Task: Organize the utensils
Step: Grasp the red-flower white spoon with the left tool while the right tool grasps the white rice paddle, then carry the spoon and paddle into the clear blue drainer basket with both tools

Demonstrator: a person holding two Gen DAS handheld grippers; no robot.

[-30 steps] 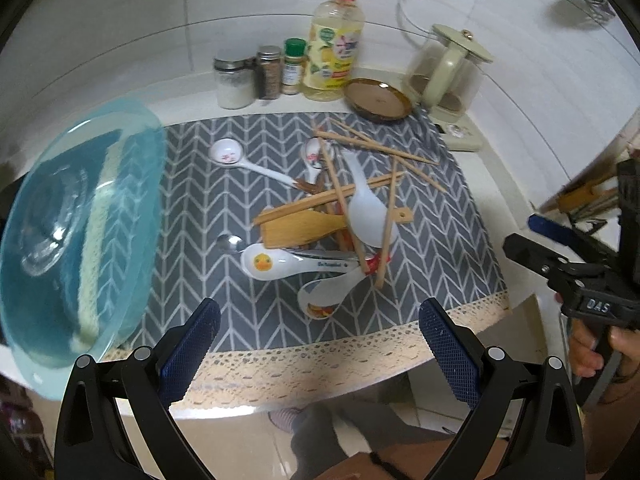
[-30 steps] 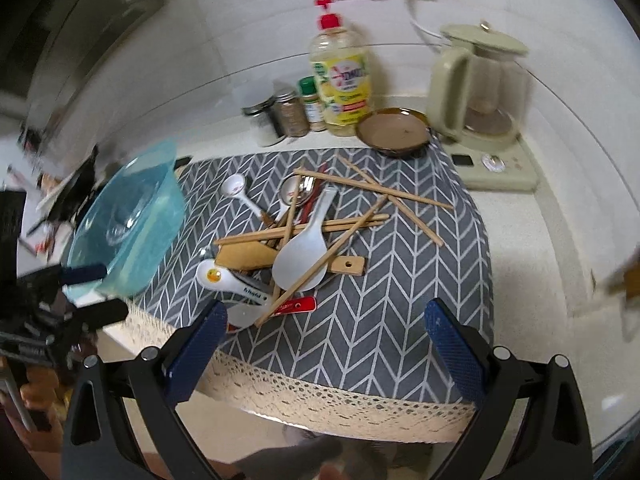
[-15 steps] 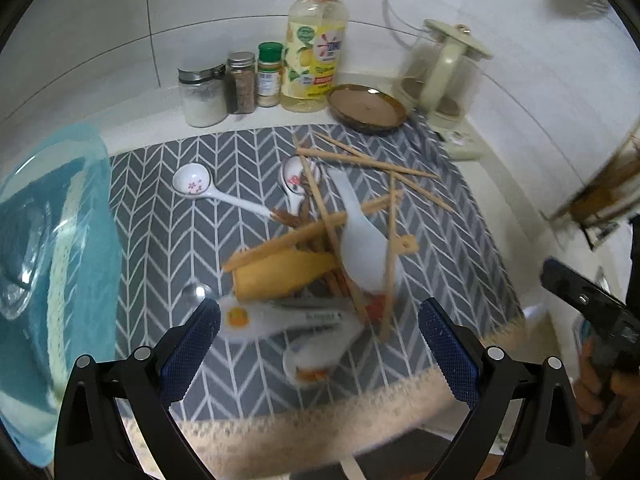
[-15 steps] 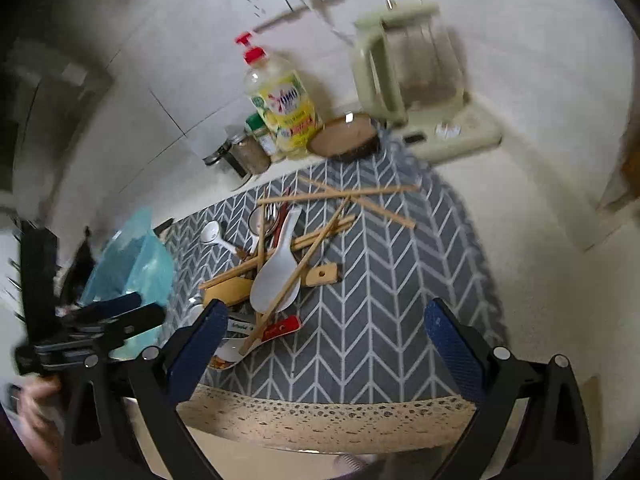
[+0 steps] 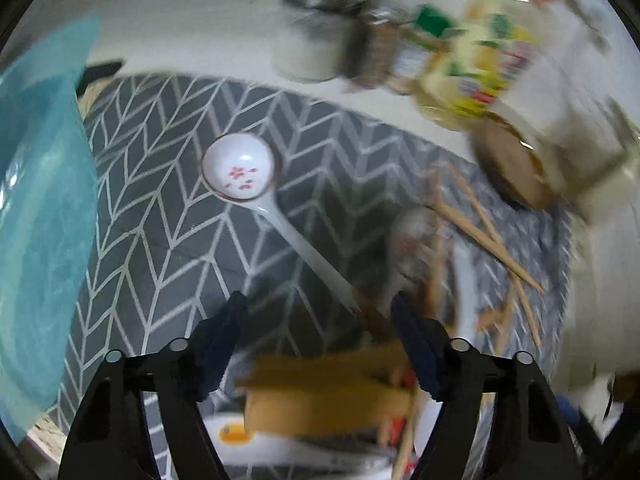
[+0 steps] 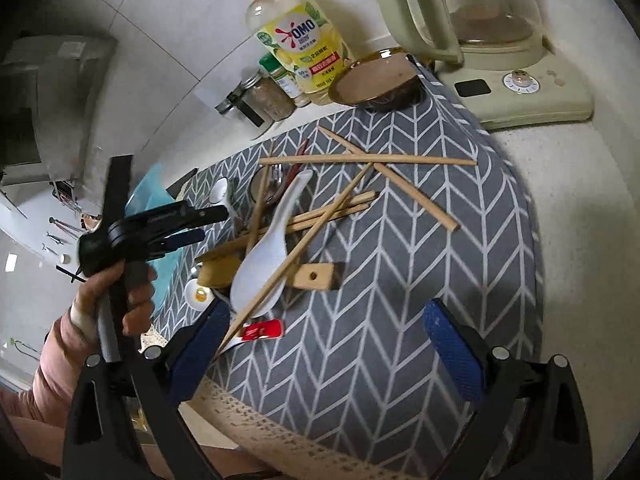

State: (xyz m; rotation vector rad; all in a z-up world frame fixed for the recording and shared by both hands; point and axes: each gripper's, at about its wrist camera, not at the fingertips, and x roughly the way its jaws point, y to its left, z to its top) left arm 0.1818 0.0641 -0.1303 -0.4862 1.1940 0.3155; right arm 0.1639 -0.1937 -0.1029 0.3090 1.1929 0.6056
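- The left claw [image 5: 318, 312] is open about halfway and holds nothing. Its two blue pads sit on either side of the handle of the white china spoon with pink flowers [image 5: 238, 168] (I think this is the one to pick first).
- That spoon lies on the far left part of the grey zigzag mat [image 6: 420, 280]. The end of its handle goes under the pile.
- Lifting it could drag the sticks along, and some could roll off the mat.
- The handle looks smooth. Held only at its end, the heavy round part could swing down and slip out.
- The left view is blurry, so the pads could close beside the handle and miss.
- The right claw [image 6: 326, 320] is wide open and empty, low over the near edge of the mat.
- Count: about six long wooden chopsticks [image 6: 368, 160] (they cross, so it is hard to be sure).
- One flat white rice scoop [image 6: 264, 256], one wooden spatula with a hole [image 6: 312, 276], and at least three more spoons half hidden.
- One see-through blue bowl [image 5: 40, 200] on the left.
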